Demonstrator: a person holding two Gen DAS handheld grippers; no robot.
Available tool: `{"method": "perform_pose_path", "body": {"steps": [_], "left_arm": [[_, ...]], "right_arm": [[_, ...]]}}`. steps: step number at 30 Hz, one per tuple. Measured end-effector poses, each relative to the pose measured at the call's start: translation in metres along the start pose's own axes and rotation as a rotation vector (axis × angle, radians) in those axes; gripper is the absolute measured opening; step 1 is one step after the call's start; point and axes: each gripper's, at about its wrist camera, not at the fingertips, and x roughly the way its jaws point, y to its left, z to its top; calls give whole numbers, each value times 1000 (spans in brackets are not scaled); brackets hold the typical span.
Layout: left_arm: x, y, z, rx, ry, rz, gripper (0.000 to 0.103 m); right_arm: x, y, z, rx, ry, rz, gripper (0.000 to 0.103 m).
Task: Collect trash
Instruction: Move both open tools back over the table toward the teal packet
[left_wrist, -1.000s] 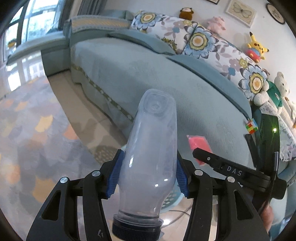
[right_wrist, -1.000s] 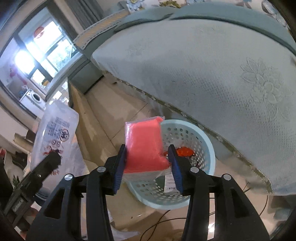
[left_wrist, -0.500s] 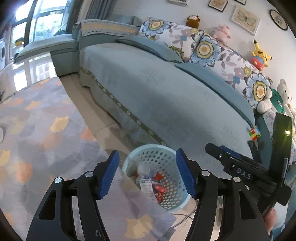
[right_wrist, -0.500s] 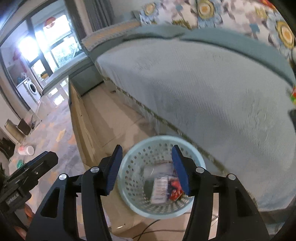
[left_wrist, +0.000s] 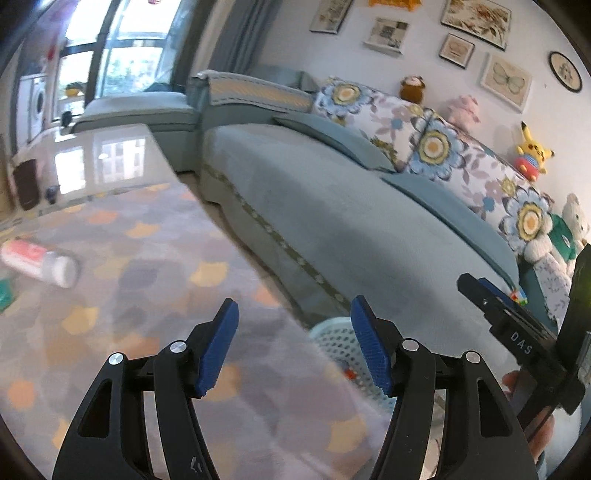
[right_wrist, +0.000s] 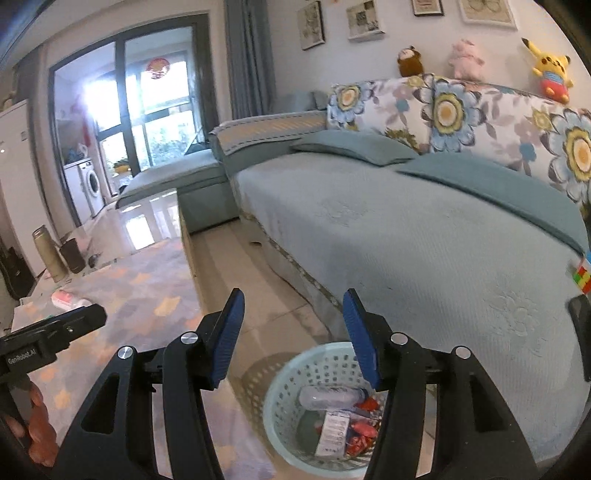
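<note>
A pale blue perforated basket (right_wrist: 284, 373) stands on the floor by the sofa. In it lie a clear plastic bottle (right_wrist: 328, 397), a white labelled packet (right_wrist: 332, 430) and red wrappers (right_wrist: 364, 430). My right gripper (right_wrist: 293, 334) hovers above and just left of the basket, open, with nothing between its blue pads. In the left wrist view the basket (left_wrist: 332, 341) shows partly behind one finger. My left gripper (left_wrist: 293, 347) is open and empty over the rug. A white and red bottle (left_wrist: 37, 262) lies on its side on the rug, also visible as a small bottle (right_wrist: 68, 299) from the right wrist.
A long teal sofa (right_wrist: 424, 240) with floral cushions runs along the right. A patterned rug (left_wrist: 129, 277) covers the floor to the left. A metal flask (right_wrist: 48, 254) and a dark bin (right_wrist: 74, 254) stand at the far left. A colour cube (right_wrist: 583, 277) lies on the sofa.
A second ago the left gripper held the clear bottle and the right a pink packet. Both opened, the items went into the basket, and both grippers rose and tipped up toward the room.
</note>
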Motion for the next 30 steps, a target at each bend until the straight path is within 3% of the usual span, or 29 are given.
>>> {"method": "perform_pose_path", "body": {"steps": [10, 20, 27, 30], "left_arm": [[-43, 79, -23, -100, -27, 128, 62], [-95, 218, -26, -286, -77, 347, 62], [-79, 293, -31, -357, -11, 437, 62], [-67, 318, -32, -385, 4, 437, 65]], "right_arm": [[8, 59, -6, -93, 7, 73, 52], [24, 120, -35, -232, 23, 119, 52], [43, 168, -60, -326, 88, 162, 52], [53, 187, -65, -337, 139, 246, 52]]}}
